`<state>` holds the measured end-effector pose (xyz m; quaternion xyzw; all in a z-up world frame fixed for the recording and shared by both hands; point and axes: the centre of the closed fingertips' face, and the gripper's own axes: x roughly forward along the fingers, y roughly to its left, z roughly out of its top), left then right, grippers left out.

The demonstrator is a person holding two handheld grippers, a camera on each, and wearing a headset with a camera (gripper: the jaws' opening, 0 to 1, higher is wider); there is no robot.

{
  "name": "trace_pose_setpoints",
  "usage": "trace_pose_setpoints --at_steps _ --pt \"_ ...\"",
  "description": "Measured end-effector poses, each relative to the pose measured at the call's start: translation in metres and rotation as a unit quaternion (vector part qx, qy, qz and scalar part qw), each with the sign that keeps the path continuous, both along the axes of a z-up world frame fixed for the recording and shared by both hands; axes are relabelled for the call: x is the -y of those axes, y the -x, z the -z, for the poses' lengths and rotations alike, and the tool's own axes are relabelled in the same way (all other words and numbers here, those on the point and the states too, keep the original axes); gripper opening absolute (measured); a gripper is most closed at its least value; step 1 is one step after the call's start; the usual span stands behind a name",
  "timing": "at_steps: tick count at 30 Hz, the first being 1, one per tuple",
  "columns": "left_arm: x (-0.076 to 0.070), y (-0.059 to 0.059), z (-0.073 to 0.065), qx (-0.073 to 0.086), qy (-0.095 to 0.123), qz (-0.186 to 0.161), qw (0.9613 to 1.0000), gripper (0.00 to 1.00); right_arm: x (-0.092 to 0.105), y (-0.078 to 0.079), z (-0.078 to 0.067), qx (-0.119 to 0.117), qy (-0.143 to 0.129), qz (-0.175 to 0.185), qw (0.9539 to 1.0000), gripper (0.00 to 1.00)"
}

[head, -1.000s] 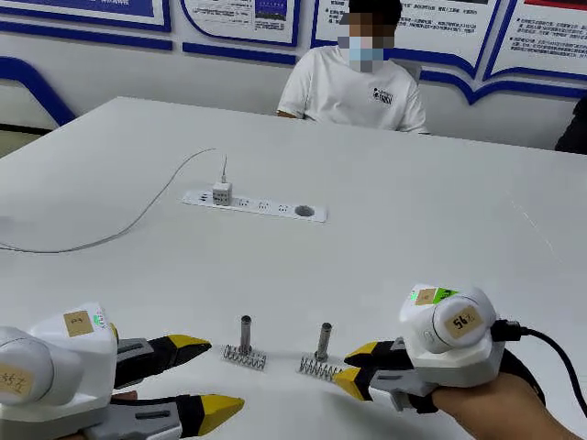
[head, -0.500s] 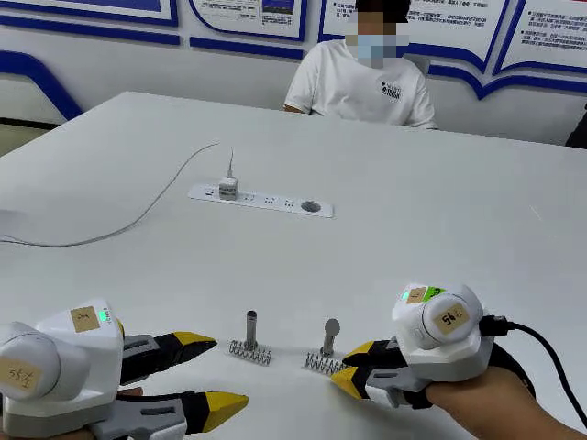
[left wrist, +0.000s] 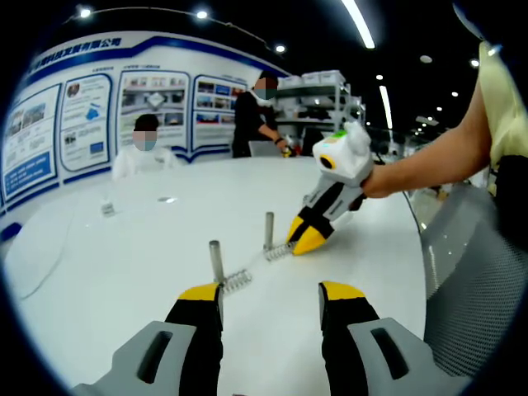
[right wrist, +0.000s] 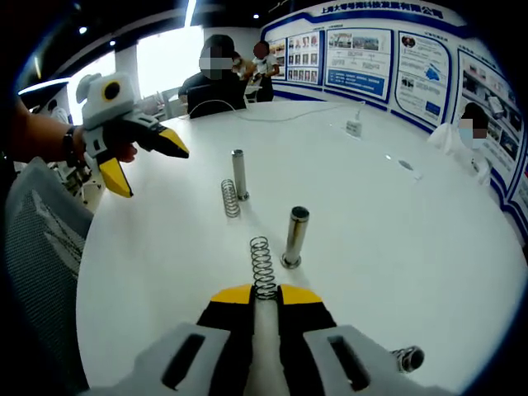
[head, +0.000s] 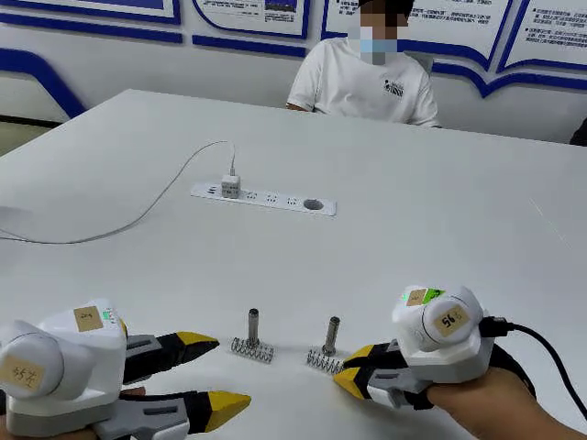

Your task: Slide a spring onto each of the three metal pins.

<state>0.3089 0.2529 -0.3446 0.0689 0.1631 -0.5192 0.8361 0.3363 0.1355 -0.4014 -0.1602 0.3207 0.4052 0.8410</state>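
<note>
Right gripper view, right gripper (right wrist: 264, 291) pinching spring (right wrist: 262, 261)

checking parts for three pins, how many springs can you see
2: left spring lies by the left pin; right spring lies by the right pin, at the right gripper tips. Another may be hidden.

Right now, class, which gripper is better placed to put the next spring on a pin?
Right. The right gripper grips one end of a spring lying beside an upright pin; the left gripper is open, holding nothing.
</note>
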Motion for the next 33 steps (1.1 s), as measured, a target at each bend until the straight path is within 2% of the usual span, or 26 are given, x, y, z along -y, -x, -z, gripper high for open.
trace_pose_setpoints --at_steps 6,13,22,33 --pt "0.002 0.002 0.002 -0.001 -0.002 0.006 1.0 0.47 0.0 0.004 -0.007 0.004 0.002 -0.003 1.0 0.12" --pt "0.014 0.008 0.003 0.001 -0.006 0.024 0.9997 0.46 -0.001 0.014 -0.018 0.01 0.015 -0.014 0.9997 0.11" --pt "0.03 0.012 -0.001 0.019 -0.016 0.054 0.9982 0.45 -0.019 0.03 -0.042 0.013 0.016 -0.053 0.9984 0.11" --pt "0.036 0.019 -0.001 0.039 -0.03 0.079 0.9957 0.4 -0.04 0.053 -0.057 0.002 0.027 -0.115 0.9929 0.11"
